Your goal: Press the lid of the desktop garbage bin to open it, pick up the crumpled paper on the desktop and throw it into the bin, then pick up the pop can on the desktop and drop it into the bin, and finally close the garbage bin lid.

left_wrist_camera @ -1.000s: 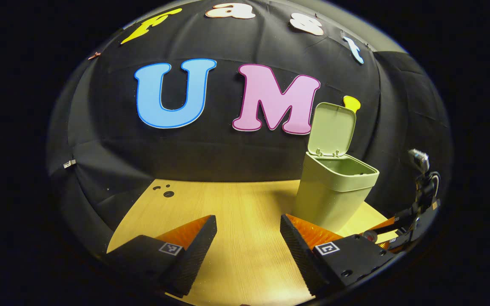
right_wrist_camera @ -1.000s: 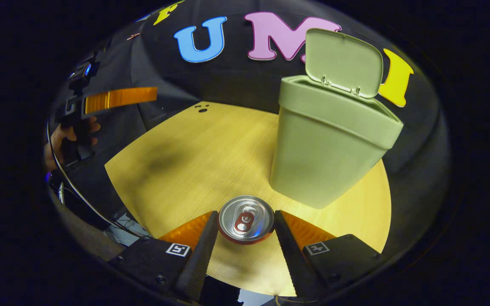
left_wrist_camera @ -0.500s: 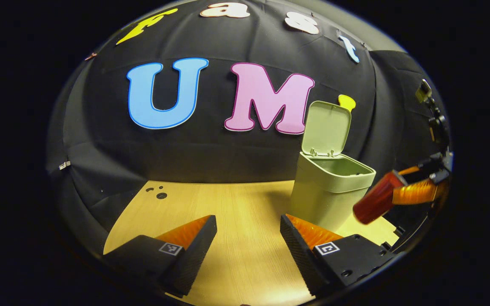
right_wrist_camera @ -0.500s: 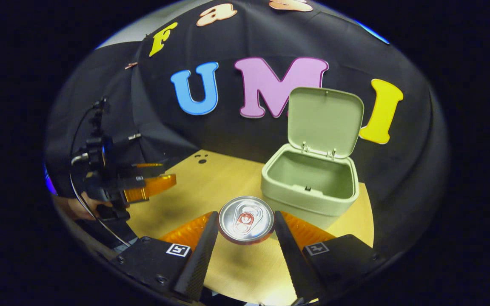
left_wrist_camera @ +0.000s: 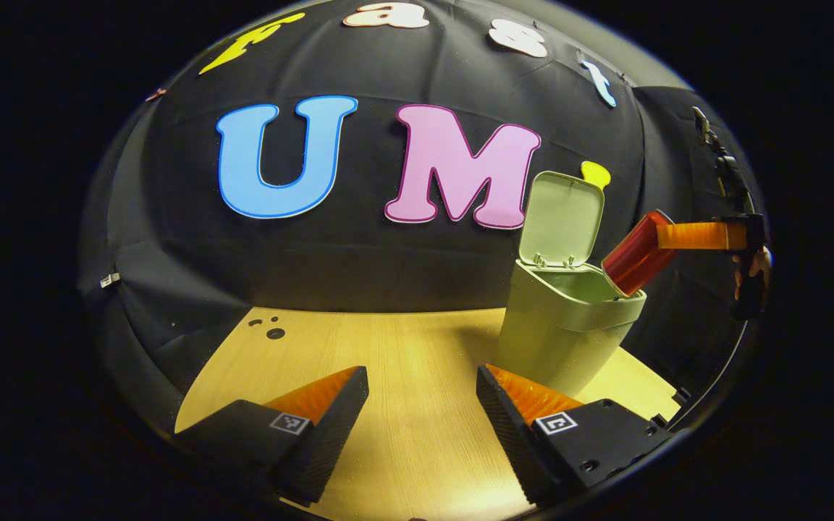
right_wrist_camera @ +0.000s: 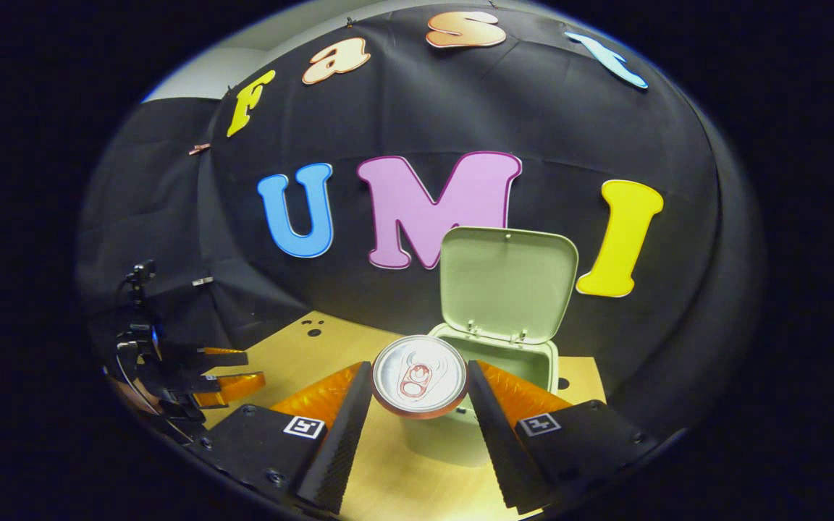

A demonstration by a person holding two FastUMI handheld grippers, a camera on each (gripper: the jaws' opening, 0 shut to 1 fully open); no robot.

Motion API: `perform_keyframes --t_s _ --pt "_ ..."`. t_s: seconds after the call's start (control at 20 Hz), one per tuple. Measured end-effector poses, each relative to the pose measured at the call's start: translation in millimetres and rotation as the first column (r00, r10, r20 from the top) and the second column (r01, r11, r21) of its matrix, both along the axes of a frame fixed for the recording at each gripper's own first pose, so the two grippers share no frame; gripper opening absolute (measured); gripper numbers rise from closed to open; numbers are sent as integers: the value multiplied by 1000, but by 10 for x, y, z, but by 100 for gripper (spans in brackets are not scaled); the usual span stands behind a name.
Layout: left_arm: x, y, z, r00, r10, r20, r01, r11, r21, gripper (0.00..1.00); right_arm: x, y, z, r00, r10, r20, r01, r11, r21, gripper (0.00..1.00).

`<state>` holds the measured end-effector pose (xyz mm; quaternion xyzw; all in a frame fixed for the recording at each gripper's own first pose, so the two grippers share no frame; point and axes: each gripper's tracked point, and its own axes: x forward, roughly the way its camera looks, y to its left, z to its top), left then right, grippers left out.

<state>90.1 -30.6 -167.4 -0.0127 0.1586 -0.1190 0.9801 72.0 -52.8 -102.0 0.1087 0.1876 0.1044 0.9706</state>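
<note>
The right claw (right_wrist_camera: 419, 391) grips the can (right_wrist_camera: 418, 375) across its sides, both fingers pressed against it near the top end, whose silver face and pull tab look straight back at the camera. In the left gripper view the can (left_wrist_camera: 630, 254) hangs tilted, its bottom end dipping just inside the near right rim of the bin (left_wrist_camera: 569, 318), with the right claw (left_wrist_camera: 692, 236) reaching in from the side. The lid (right_wrist_camera: 507, 284) stands up behind the opening, well clear of the can.

The step in hand is the drop. To do it well, I would carry the can a little farther over the middle of the opening first, since it seems to sit close to the rim and could catch the edge or tip back out onto the worktop (left_wrist_camera: 402, 362). Lowering the bottom end deeper before letting go should keep the fall short and the light bin steady. The fingers need only part enough to free the can, and the claw should then rise straight up so it does not knock the raised lid.

The left claw (left_wrist_camera: 420, 394) hangs spread and empty above the worktop, near the bin's left side, well placed to close the lid afterwards. Whether the paper lies inside the bin I cannot tell.
</note>
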Motion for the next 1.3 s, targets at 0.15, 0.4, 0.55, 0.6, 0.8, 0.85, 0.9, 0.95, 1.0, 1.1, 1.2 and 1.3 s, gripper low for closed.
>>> perform_keyframes --t_s 0.15,0.4,0.55,0.6,0.8,0.85,0.9,0.95,1.0,1.1,1.2,1.3 --pt "53 -40 31 1000 0 15 0 1000 1 96 201 -238 -109 999 -50 -18 50 999 -13 82" --pt "101 -67 -23 1000 15 3 -15 1000 5 99 411 -480 -596 984 -82 -155 76 996 -46 82" --pt "131 -45 -55 999 33 -11 -33 999 9 96 450 -486 -838 966 -76 -247 68 997 -41 82" --pt "133 -39 -59 999 37 -11 -37 999 8 96 418 -505 -918 958 -73 -276 64 997 -42 82" --pt "158 -31 -58 999 45 -7 -45 999 6 96 379 -579 -1086 941 -71 -331 46 995 -84 82" --pt "159 -30 -57 999 46 -8 -46 999 4 96 367 -583 -1118 937 -71 -341 43 995 -91 83" --pt "152 -33 -70 999 48 -10 -48 999 3 96 350 -595 -1149 932 -74 -354 42 994 -97 83" --pt "156 -33 -71 999 49 -12 -49 999 2 96 340 -606 -1180 928 -77 -365 42 994 -101 83" --pt "137 -34 -80 999 50 -13 -50 999 1 96 324 -622 -1223 922 -80 -378 43 994 -103 83" --pt "120 -37 -81 999 49 -13 -49 999 3 96 297 -642 -1284 912 -83 -401 47 994 -100 84" --pt "100 -29 -78 999 50 -11 -50 999 8 96 270 -643 -1334 906 -83 -415 49 995 -92 84" --pt "70 -7 -71 999 53 -11 -53 999 8 96 263 -638 -1324 907 -86 -411 54 995 -88 84"
